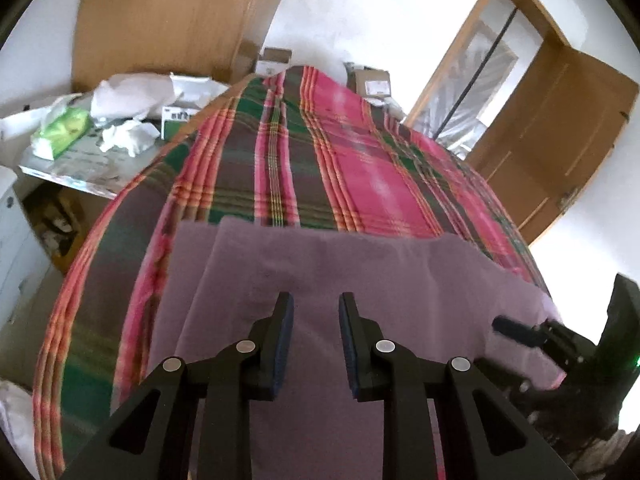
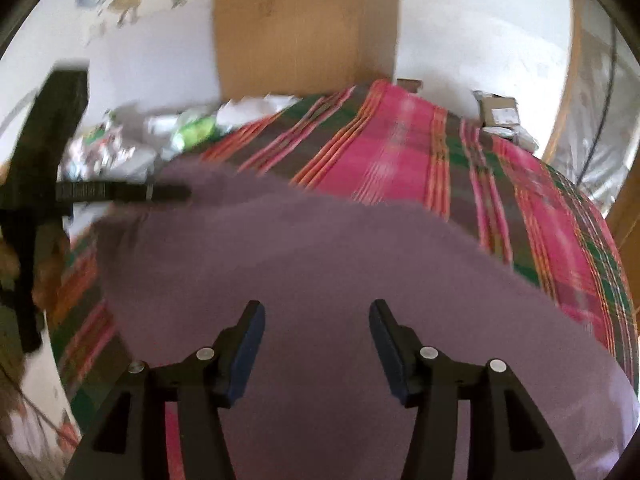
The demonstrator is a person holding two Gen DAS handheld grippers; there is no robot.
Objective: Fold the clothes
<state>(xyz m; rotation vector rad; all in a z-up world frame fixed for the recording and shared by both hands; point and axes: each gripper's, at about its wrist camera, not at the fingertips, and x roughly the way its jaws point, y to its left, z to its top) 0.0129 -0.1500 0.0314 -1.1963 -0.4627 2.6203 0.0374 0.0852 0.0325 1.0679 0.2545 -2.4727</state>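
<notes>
The left gripper (image 1: 316, 300) hangs over the purple garment (image 1: 360, 280), its fingers apart with nothing between them; whether the tips touch the cloth cannot be told. The right gripper (image 2: 316, 308) is spread wider, also empty, above the same garment (image 2: 300, 260). The right wrist view is smeared by motion, so folds and seams there are hard to read.

The garment lies flat on a plaid bedspread (image 1: 280, 160), its far edge running from 10 to 2 o'clock of the left gripper. Its near part is cut off under both grippers. At 3 o'clock in the left view the other gripper's dark fingertip (image 1: 508, 326) sits at the garment's right edge.

Beyond the far edge the bedspread is bare up to 12 o'clock. At 10 o'clock a cluttered tabletop (image 1: 80, 176) carries a green tissue pack (image 1: 64, 132); at 2 o'clock stands an open wooden door (image 1: 560, 132).
</notes>
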